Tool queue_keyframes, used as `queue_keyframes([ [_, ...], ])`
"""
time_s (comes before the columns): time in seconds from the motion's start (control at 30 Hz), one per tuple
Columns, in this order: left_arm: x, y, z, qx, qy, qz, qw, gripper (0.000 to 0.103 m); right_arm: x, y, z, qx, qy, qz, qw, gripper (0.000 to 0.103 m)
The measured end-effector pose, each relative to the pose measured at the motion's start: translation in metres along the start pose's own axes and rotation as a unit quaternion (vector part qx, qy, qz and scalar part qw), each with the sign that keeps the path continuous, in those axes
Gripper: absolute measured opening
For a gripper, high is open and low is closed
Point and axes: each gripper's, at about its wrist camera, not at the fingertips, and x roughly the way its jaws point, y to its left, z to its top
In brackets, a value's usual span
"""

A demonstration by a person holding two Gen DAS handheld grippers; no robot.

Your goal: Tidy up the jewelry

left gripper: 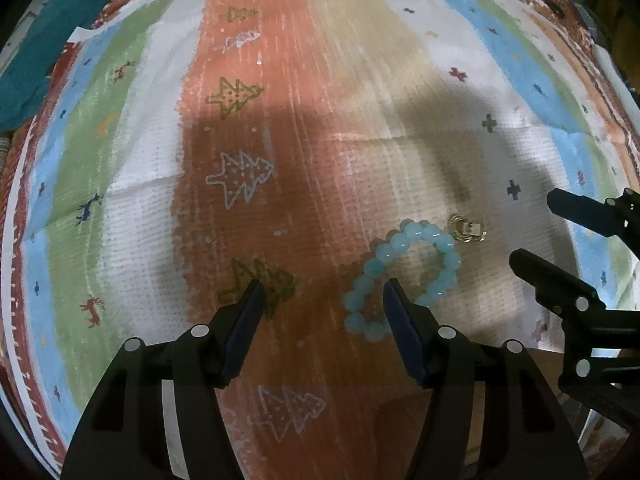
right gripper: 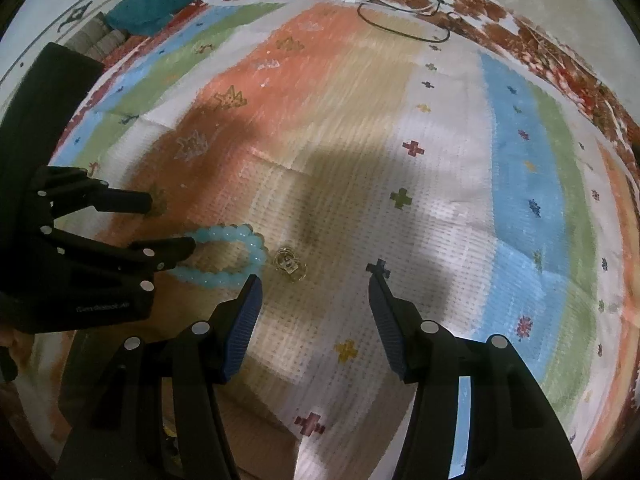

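The bead bracelet (left gripper: pixel 402 276) lies on the striped cloth (left gripper: pixel 132 120), a small gold piece (left gripper: pixel 467 229), perhaps a ring, at its two o'clock. Both the left gripper (left gripper: pixel 322 294) and right gripper (right gripper: pixel 314 280) stand spread, empty. Beads look light, floppy, slippery; pinch one side.

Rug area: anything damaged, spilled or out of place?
Nothing looks damaged or spilled. The blue bead bracelet lies whole on the patterned rug, with a small gold piece just beside it. Only oddity: a loose dark cord snaking across the rug's far edge.
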Motion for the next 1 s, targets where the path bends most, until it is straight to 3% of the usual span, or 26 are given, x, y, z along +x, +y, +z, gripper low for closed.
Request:
queue_keyframes([
  [0.13,0.006,-0.002,0.0,0.009,0.0,0.01,0.9999,0.053,0.007,0.001,0.004,-0.006,0.006,0.001,1.0,0.055],
  [0.23,0.007,-0.005,0.0,0.011,-0.003,0.014,0.9998,0.037,0.012,0.003,0.008,-0.011,0.01,0.003,1.0,0.055],
  [0.33,0.006,-0.005,0.001,0.008,-0.002,0.01,0.9999,0.013,0.017,0.006,0.011,-0.016,0.013,0.005,1.0,0.055],
  [0.7,-0.013,0.017,0.008,-0.026,-0.021,-0.017,0.9993,0.011,0.032,0.008,0.015,-0.022,0.032,0.006,0.999,0.053],
  [1.0,-0.009,0.024,0.017,-0.029,-0.024,-0.019,0.9991,0.011,0.043,0.01,0.019,-0.033,0.05,0.0,0.998,0.042],
])
